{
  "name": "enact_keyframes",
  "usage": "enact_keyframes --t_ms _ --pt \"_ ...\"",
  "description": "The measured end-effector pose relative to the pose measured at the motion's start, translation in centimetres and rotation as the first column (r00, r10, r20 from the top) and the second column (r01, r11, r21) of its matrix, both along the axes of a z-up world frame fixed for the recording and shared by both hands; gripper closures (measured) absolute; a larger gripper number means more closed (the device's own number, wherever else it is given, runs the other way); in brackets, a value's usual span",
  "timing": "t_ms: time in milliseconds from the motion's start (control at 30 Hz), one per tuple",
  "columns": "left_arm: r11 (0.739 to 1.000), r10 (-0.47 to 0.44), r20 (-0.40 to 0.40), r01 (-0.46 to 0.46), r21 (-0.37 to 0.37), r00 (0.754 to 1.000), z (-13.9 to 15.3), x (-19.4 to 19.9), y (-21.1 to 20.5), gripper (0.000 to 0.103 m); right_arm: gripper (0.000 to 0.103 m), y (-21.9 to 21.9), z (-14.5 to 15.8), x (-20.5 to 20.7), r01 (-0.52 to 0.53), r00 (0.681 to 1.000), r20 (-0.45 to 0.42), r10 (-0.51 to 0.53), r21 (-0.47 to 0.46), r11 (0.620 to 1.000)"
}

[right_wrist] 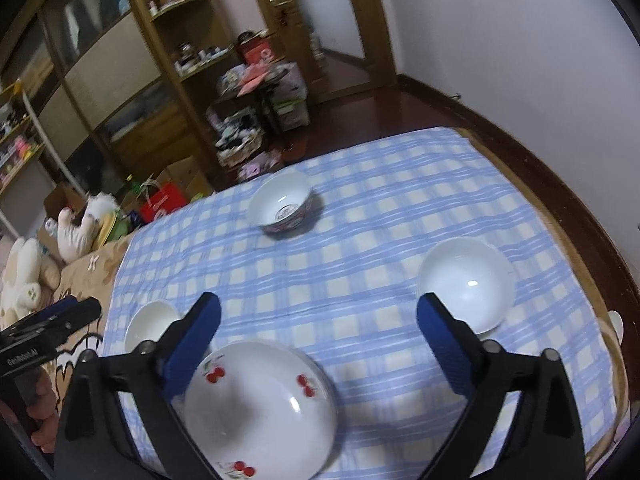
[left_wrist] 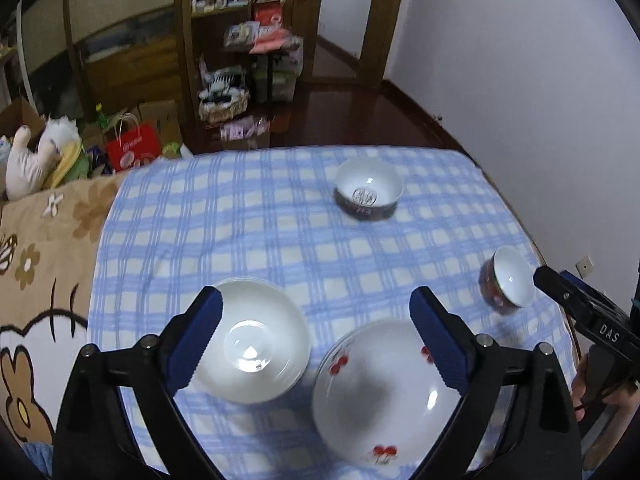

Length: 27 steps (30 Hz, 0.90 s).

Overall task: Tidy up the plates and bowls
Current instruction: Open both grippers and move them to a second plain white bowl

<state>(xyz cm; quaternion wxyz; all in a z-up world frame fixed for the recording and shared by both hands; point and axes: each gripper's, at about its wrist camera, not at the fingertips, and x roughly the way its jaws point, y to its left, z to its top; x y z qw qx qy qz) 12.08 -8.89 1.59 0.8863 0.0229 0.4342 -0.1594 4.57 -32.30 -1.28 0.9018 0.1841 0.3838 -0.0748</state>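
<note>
Hovering over the checked blue cloth (left_wrist: 260, 208), I held both claws wide apart with nothing between the pads. My left gripper (left_wrist: 316, 332) hung above the plain white plate (left_wrist: 256, 340) and the cherry-print plate (left_wrist: 380, 396), which lay side by side near me, close but not stacked. My right gripper (right_wrist: 320, 340) hung over the same cherry-print plate (right_wrist: 260, 408), its jaws spread just as far, gripping nothing.

I judged the plates sat near each other because they were being gathered at the near edge, while the bowls lay scattered farther off. The patterned bowl with dark outer band (left_wrist: 369, 190) stood upright alone toward the far side. A small red-patterned bowl (left_wrist: 507, 286) sat near the right edge, looking tilted in the left view, though the lens may have bent it. A plain white bowl (right_wrist: 466, 284) stood upright at the right, seen only from my right claw.

Nothing lay between me and any dish. The cloth looked soft and rumpled, so a bowl might rock on it. Beyond the table, stuffed toys (right_wrist: 24, 288), a red bag (left_wrist: 134, 146) and wooden shelves (right_wrist: 176, 52) stood well apart from the work.
</note>
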Motion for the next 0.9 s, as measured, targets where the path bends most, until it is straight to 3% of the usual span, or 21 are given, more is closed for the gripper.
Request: enact_keyframes --t_ms 233,467,700,900 --pt "0.997 -0.077 -0.001 0.077 0.027 0.997 0.2 0.7 -4.2 0.009 0.000 -3.6 0.0 -1.2 0.041 0.999 0.027 -0.041 0.000 0.999" --pt "0.981 -0.162 -0.025 0.164 0.108 0.987 -0.7 2.0 -9.1 0.009 0.000 -7.1 -0.7 -2.3 0.099 0.994 0.050 -0.099 -0.011 0.995" --pt "0.975 -0.218 -0.052 0.220 0.023 0.974 -2.0 3.1 -13.0 0.009 0.000 -9.4 -2.5 -2.5 0.144 0.989 0.040 -0.143 -0.016 0.989" --pt "0.962 -0.271 -0.056 0.272 0.018 0.961 -3.3 3.6 -16.9 0.009 0.000 -11.5 -4.3 -2.9 0.183 0.983 0.027 -0.184 0.027 0.983"
